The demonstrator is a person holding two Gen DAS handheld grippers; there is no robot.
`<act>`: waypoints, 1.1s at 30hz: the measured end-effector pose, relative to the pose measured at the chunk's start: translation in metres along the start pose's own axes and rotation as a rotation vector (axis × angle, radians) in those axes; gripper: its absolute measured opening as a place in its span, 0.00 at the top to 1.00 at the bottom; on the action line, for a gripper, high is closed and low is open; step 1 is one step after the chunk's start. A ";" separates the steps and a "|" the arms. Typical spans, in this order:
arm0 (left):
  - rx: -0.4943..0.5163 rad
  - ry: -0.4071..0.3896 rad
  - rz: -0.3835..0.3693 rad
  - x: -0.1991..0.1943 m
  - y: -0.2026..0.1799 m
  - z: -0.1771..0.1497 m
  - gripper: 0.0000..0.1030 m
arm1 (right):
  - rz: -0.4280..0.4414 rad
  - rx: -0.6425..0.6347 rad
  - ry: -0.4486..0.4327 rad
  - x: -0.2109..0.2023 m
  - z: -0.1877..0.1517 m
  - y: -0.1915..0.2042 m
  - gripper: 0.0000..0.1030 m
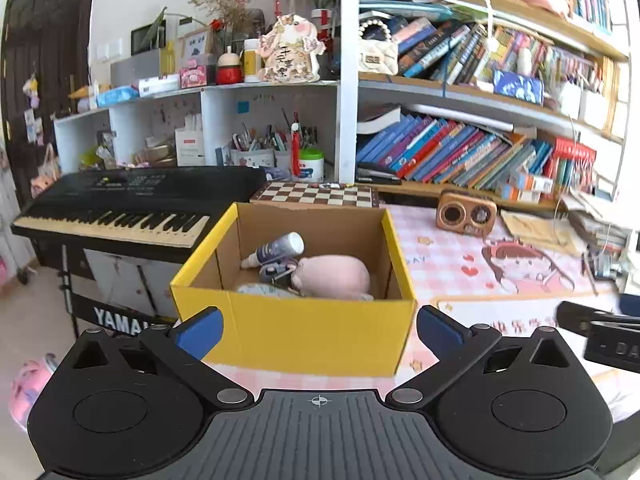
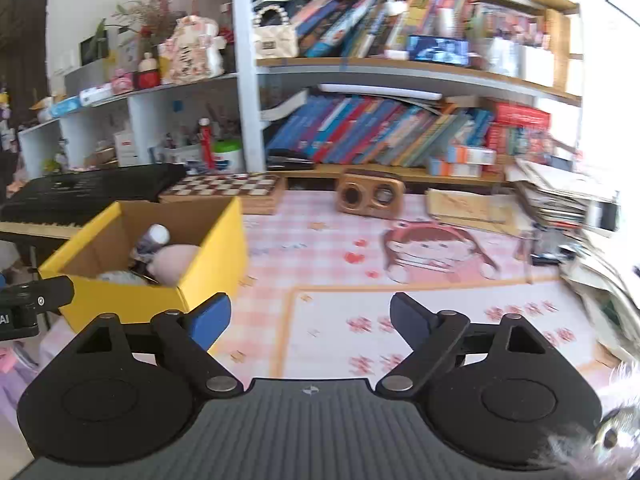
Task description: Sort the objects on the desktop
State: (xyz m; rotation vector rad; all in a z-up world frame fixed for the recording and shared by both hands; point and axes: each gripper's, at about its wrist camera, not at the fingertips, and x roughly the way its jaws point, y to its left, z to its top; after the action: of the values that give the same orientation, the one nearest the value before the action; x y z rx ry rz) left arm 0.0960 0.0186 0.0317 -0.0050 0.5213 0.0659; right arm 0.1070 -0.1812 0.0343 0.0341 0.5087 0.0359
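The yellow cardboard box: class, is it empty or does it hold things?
Not empty: the yellow cardboard box holds a pink plush toy and a white bottle.

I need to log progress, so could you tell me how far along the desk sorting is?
Done: the yellow box already holds a pink plush, a white bottle and some smaller items. In hand: nothing; the left gripper and right gripper are both open. Left: the wooden speaker and the paper pile remain on the desk.
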 end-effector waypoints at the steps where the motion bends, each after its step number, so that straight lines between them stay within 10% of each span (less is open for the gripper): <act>1: 0.008 0.007 0.006 -0.002 -0.005 -0.002 0.00 | -0.018 0.007 0.001 -0.006 -0.005 -0.005 0.08; 33: -0.032 0.114 0.026 -0.047 -0.029 -0.048 0.00 | 0.023 -0.024 0.068 -0.054 -0.055 -0.019 0.00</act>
State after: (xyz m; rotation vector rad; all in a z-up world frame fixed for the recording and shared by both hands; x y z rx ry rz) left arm 0.0337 -0.0144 0.0129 -0.0333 0.6343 0.0994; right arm 0.0338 -0.2015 0.0117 0.0148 0.5757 0.0658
